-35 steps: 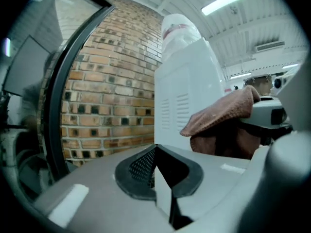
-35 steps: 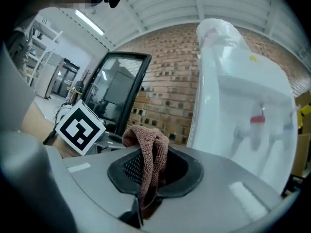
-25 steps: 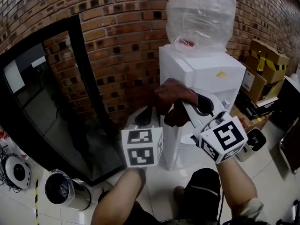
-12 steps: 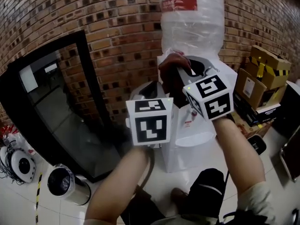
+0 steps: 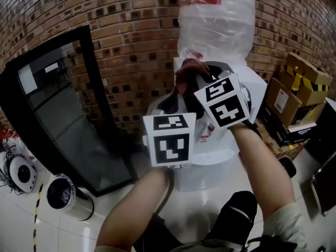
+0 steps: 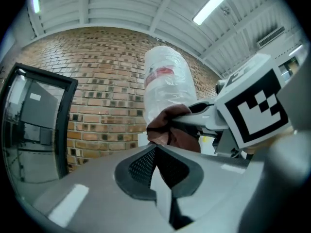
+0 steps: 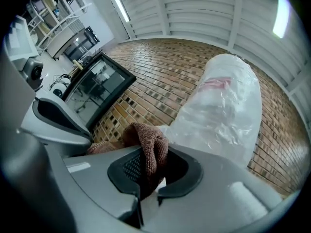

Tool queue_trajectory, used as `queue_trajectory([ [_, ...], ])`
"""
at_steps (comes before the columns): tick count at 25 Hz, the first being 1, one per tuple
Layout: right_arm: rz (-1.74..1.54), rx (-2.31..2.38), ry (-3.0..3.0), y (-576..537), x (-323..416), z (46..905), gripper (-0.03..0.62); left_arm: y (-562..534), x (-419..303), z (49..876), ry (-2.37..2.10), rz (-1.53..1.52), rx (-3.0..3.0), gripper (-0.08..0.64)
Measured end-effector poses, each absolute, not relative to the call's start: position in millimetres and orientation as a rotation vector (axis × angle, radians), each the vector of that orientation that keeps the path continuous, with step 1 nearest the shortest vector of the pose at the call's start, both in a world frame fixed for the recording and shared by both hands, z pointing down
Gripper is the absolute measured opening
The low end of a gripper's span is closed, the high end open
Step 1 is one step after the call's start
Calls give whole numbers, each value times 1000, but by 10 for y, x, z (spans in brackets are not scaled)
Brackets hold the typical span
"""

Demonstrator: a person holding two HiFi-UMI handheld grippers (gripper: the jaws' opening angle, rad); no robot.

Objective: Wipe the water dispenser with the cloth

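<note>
Jaws, right gripper (image 7: 146,165): pinching a fold of the brown terry cloth (image 7: 147,142); the rest bunches out past the tips.
Jaws, left gripper (image 6: 156,160): pressed together, nothing btwn them.
Why held so: prob. the narrow pinch leaves a loose wad out front to serve as the wiping pad. Left gripper looks idle, hanging in front of the water dispenser (image 5: 210,159), clear of the wipe.
Cloth vs dispenser: at the dispenser's top, just below the plastic-wrapped bottle (image 5: 215,22); contact w/ the top can't be confirmed.
Cloth vs jaws: in the right pads, just above and beyond the left tips.

Cloth (image 5: 187,71) and right hand-held gripper (image 5: 193,82) higher, beside the bottle (image 5: 215,25)
</note>
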State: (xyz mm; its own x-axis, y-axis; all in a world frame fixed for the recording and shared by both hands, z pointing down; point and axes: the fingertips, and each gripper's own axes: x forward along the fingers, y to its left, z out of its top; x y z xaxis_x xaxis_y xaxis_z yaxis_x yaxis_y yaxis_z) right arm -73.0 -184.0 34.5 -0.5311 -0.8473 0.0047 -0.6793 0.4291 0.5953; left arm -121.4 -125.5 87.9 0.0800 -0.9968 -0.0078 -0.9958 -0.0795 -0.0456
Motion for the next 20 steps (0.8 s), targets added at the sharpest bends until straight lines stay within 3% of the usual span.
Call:
queue_trajectory([
  [20,-564,1492,-2339,-2461,1203,337,54,-1501,517,835,1946,-150,-2378,0],
])
